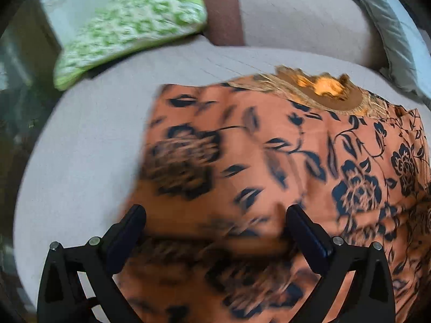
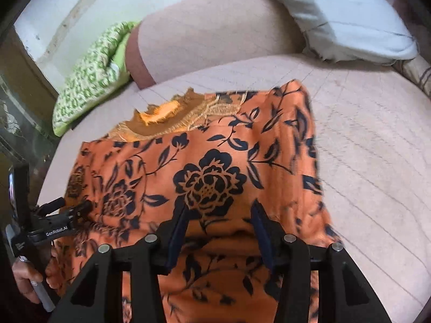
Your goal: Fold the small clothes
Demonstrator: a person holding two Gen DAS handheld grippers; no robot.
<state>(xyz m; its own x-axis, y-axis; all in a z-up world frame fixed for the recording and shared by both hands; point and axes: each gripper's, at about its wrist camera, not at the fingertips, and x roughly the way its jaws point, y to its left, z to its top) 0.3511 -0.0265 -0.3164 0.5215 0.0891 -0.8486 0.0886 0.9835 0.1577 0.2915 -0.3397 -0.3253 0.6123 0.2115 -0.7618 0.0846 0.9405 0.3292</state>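
Left gripper pitched steeply down over the near-left part of the garment, fingers spread wide and released, cloth under the gap but nothing pinched. In the right wrist view it shows from the side at the garment's left edge, a hand wrapped round its handle

Right gripper also angled down, above the garment's near edge, fingers about half apart. Cloth bulges up between them; can't tell whether the pads press on it or just stand beside it

Garment lies spread on a sofa seat, near the front edge, roughly centred. Thin orange woven cloth, dark navy print of roses, leaves and vines. Far edge has a neckline with a brown panel, tan stitched trim and frayed threads, brighter orange inner layer showing through. Right side rucked into a vertical fold, rest fairly flat with soft wrinkles

Seat is pale pinkish-beige fabric, faint quilted lines. Rounded padded backrest behind it, same cloth with a brown band. Green-and-white patterned cushion at far left, lime piping, plump. Grey-white pillow at far right, creased

Left wrist view motion-blurred at the near cloth
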